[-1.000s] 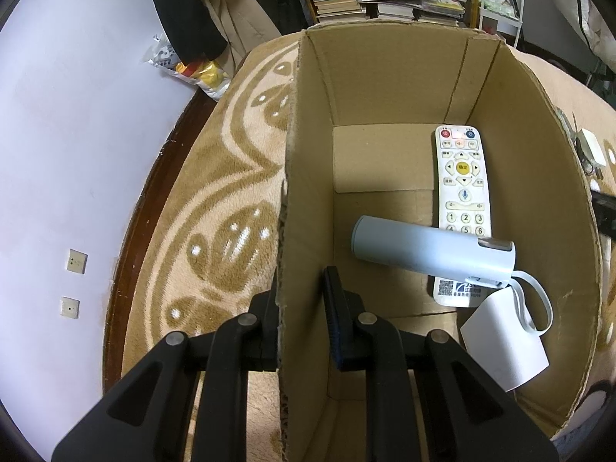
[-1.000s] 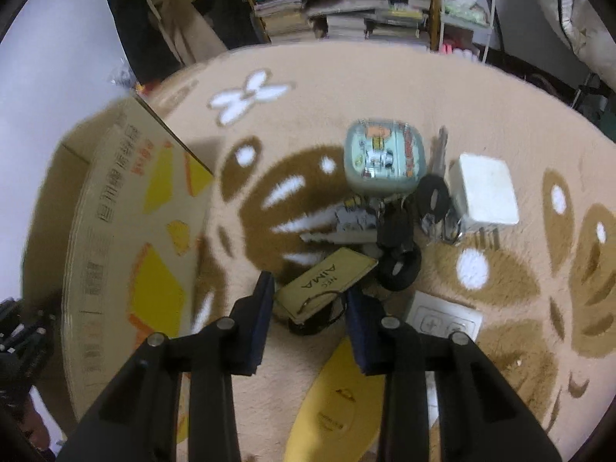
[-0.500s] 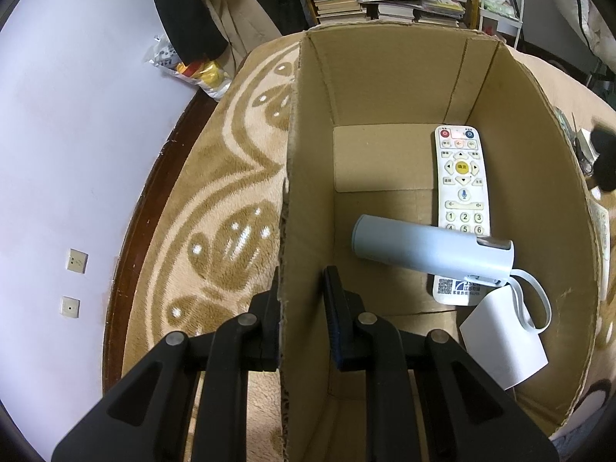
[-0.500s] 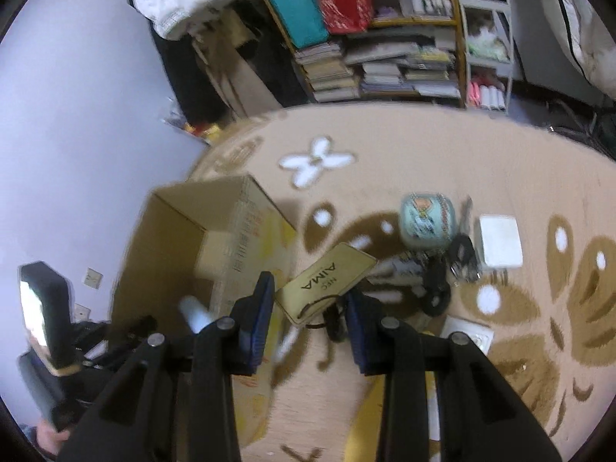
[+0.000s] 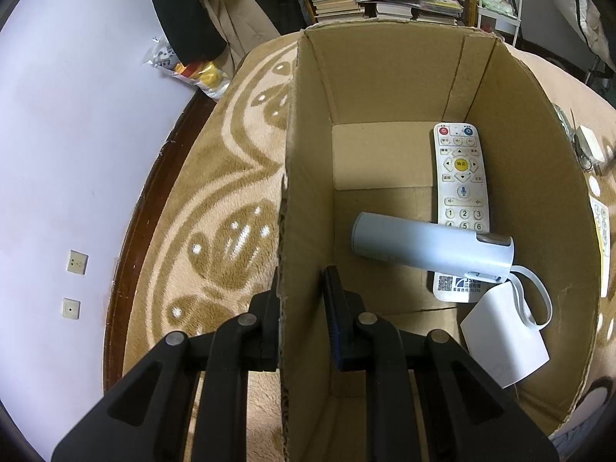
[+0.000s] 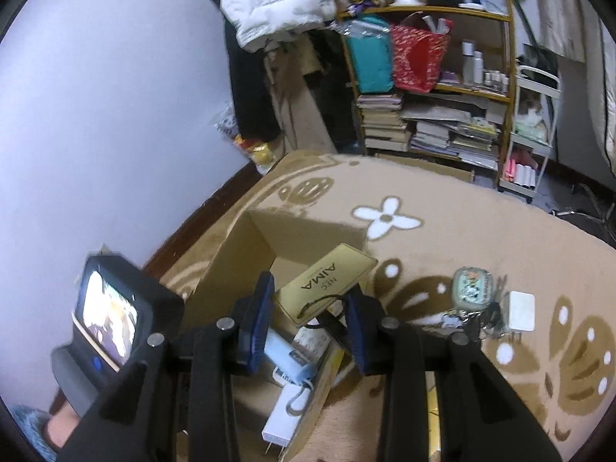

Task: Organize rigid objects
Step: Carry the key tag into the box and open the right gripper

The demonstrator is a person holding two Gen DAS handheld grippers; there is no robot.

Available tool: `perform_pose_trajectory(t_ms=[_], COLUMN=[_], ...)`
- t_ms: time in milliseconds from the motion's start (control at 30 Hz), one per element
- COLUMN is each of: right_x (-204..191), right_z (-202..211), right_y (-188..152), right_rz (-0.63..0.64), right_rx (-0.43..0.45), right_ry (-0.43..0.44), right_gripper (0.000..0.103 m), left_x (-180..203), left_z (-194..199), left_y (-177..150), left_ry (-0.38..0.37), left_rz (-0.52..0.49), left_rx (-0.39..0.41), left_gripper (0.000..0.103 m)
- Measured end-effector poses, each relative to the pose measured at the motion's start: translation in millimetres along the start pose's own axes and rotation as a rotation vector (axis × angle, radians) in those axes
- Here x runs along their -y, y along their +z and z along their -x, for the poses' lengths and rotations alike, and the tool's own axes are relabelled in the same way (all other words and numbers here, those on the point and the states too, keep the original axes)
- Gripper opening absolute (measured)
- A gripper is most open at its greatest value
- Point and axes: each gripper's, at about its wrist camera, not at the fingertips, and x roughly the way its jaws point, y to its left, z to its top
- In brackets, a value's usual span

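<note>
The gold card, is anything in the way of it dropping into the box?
Nothing visible blocks it. The right gripper holds the gold card above the open cardboard box. Below lie a blue tube and a remote.

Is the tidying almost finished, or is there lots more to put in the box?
About halfway. Done: the remote, blue tube and white block lie in the box. In hand: the right gripper carries the gold tag over the box, while the left gripper straddles its wall. Left on the rug: a small tin, keys and a white square.
</note>
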Motion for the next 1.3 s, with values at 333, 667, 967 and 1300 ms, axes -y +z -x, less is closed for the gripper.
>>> perform_pose_trajectory(t_ms=[333, 667, 967, 1300], right_x=[-8.0, -2.1, 13.0, 74.2], right_z=[-22.6, -18.7, 5.3, -4.9], right_y=[-17.0, -13.4, -2.8, 0.5], right_rz=[0.030, -0.027, -0.006, -0.076], right_rx=[-0.055, -0.050, 0.018, -0.004], right_ry=[0.017, 0.075, -0.024, -0.171], right_gripper=[0.039, 0.063, 0.077, 0.079], left_x=[0.2, -0.2, -0.4, 1.0], left_z=[0.3, 0.4, -2.6, -3.0], left_y=[0.5, 0.4, 1.7, 0.8], left_ry=[-0.002, -0.001, 0.002, 0.004], left_rz=[0.001, 0.001, 0.000, -0.009], left_rx=[0.000, -0.001, -0.003, -0.002], left_gripper=[0.018, 0.018, 0.018, 0.018])
